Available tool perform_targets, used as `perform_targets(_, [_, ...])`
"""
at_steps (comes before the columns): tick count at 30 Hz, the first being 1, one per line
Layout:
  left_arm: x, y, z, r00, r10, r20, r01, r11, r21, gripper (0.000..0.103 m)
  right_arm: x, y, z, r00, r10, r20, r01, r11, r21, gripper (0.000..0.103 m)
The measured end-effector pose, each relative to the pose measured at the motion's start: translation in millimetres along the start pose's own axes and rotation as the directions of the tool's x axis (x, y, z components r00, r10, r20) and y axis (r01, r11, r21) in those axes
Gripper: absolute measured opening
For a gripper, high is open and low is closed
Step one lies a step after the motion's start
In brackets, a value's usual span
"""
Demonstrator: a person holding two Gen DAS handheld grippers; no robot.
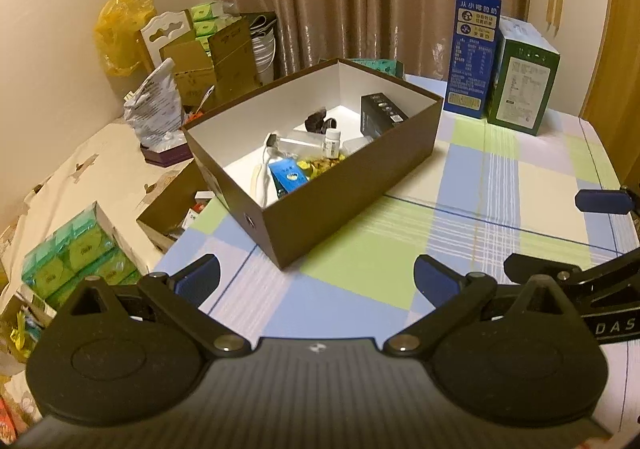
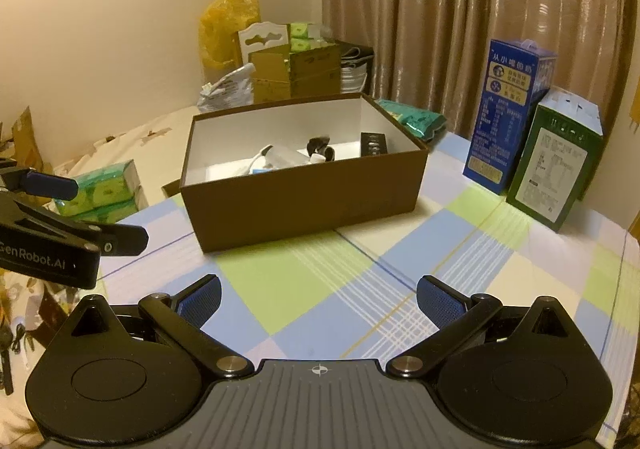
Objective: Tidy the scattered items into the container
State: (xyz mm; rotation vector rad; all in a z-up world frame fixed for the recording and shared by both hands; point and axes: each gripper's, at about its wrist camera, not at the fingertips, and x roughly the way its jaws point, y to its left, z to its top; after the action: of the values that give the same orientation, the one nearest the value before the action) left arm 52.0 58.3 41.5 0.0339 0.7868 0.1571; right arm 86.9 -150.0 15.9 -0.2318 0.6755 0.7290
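Observation:
A brown box (image 1: 352, 185) with a white inside stands on the checked tablecloth; it also shows in the right wrist view (image 2: 304, 201). Inside lie a black carton (image 1: 382, 113), a small white bottle (image 1: 332, 141), a blue packet (image 1: 288, 177), a white razor-like handle (image 1: 258, 179), a dark object (image 1: 320, 121) and a yellow bag (image 1: 320, 165). My left gripper (image 1: 316, 281) is open and empty, just in front of the box's near corner. My right gripper (image 2: 318, 299) is open and empty, in front of the box's long side.
A blue carton (image 1: 474, 49) and a green carton (image 1: 522, 85) stand at the table's back right. Green tissue packs (image 1: 76, 253), cardboard boxes (image 1: 212, 61) and a yellow bag (image 1: 120, 25) crowd the bed left of the table. A curtain hangs behind.

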Motion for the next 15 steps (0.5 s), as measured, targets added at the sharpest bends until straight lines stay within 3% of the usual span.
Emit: perform_targets(15, [-15,-20,-19,0.999,0.032,-0.023,-0.032,0.999,0.005,0.102,-21,-4,-23,1.0,0.017,-0.014,-0.016,1.0,0.016,0.101])
